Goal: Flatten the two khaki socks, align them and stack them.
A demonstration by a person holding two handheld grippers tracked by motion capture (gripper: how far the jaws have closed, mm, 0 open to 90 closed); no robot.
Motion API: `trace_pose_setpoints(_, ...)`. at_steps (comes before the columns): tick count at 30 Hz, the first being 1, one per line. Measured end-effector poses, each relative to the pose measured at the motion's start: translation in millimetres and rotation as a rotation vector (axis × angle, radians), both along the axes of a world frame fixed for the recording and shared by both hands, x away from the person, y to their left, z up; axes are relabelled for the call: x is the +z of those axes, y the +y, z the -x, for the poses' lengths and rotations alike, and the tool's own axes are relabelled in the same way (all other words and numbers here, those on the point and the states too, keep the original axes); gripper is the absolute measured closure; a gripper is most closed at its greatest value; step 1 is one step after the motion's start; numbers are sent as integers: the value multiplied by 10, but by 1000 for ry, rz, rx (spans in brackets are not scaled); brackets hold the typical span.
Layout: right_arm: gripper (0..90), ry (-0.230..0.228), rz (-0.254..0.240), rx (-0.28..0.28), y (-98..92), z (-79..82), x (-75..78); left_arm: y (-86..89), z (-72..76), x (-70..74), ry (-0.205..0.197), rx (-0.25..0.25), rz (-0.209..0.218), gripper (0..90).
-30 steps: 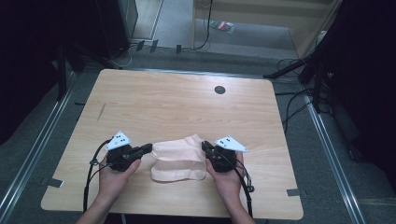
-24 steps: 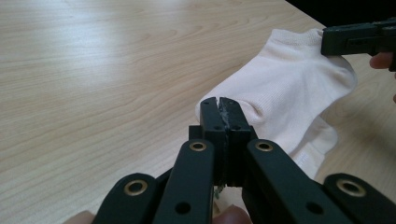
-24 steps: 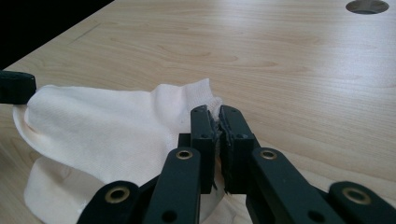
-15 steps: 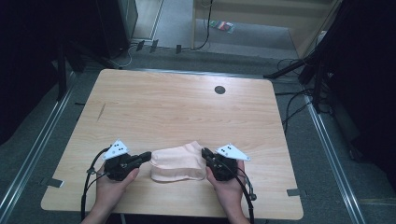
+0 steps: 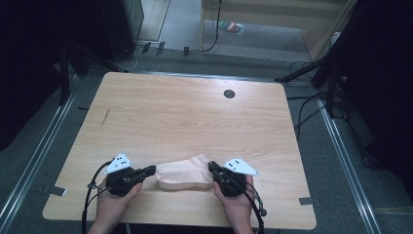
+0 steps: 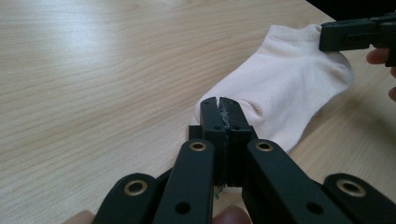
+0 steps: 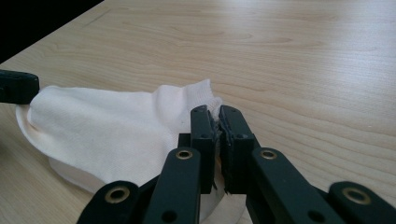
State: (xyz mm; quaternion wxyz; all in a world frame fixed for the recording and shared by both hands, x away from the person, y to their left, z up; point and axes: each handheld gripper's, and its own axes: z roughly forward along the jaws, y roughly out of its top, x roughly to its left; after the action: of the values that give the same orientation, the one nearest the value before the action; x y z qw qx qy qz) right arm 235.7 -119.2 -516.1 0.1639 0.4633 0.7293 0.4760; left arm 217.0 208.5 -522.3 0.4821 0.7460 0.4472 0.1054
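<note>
A pale pink ankle sock (image 5: 185, 173) lies stretched flat near the front edge of the wooden table (image 5: 195, 122). My left gripper (image 5: 152, 169) is shut on its left end, and my right gripper (image 5: 212, 166) is shut on its right end by the cuff. In the left gripper view the shut jaws (image 6: 219, 105) pinch the sock (image 6: 285, 88) at its near edge, while the right gripper (image 6: 348, 35) holds the far end. The right gripper view has its jaws (image 7: 217, 114) nipping the cuff of the sock (image 7: 107, 121), with a second layer of the same cloth under it.
A round black hole (image 5: 229, 93) sits in the tabletop at the back right. A short dark mark (image 5: 105, 116) is on the left part. Cables (image 5: 302, 112) run over the floor to the right of the table. The table's front edge is close under both hands.
Both hands have drawn the sock toward the near edge of the table, and it now lies flatter and more stretched between the two grippers.
</note>
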Motion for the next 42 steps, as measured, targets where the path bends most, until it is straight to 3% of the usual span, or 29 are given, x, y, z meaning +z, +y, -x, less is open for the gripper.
trace_pose_setpoints(3,863,-10,0,5,2,32,-22,-7,8,-8,-6,-4,-24,900)
trace_pose_setpoints(14,862,-2,6,5,16,37,-112,-14,3,-58,16,-16,-47,900)
trace_pose_setpoints(17,860,6,10,4,15,36,-121,-23,-2,-81,32,-20,-56,900)
trace_pose_setpoints(18,823,36,8,16,10,19,-148,-22,-7,-107,32,-26,-54,900)
trace_pose_setpoints(19,823,36,8,16,10,19,-148,-22,-7,-107,32,-26,-54,897)
trace_pose_setpoints(20,783,53,7,17,6,11,-162,-13,-17,-121,42,-40,-22,897)
trace_pose_setpoints(21,619,98,1,6,-32,-22,-188,1,-11,-129,41,-12,-5,723)
trace_pose_setpoints(23,558,104,-13,-13,-88,-42,-167,44,1,-110,23,23,13,663)
trace_pose_setpoints(24,558,104,-13,-13,-88,-42,-167,44,1,-110,23,23,13,662)
trace_pose_setpoints(25,557,78,-32,-55,-160,-39,-104,73,7,-87,8,35,35,695)
trace_pose_setpoints(26,593,52,-44,-76,-198,-24,-57,122,24,-38,-17,44,82,745)
trace_pose_setpoints(29,721,17,-60,-72,-215,26,4,127,30,-26,-12,36,75,873)
trace_pose_setpoints(31,732,22,-14,-49,-166,31,-19,76,-10,-98,62,49,33,874)
trace_pose_setpoints(32,714,41,7,-68,-146,22,-48,73,-27,-129,90,64,28,832)
trace_pose_setpoints(33,678,66,-3,-77,-148,4,-79,77,-38,-155,110,81,32,791)
trace_pose_setpoints(35,642,110,-47,-86,-160,-20,-111,105,-50,-168,125,97,66,744)
trace_pose_setpoints(38,637,104,-54,-66,-155,-15,-104,133,-62,-162,139,111,99,709)
trace_pose_setpoints(39,622,108,-49,-48,-135,-17,-110,160,-86,-184,167,98,131,698)
trace_pose_setpoints(40,622,108,-49,-48,-135,-17,-110,160,-86,-184,167,98,131,693)
trace_pose_setpoints(42,621,136,-37,-39,-100,-39,-158,154,-108,-223,209,80,159,679)
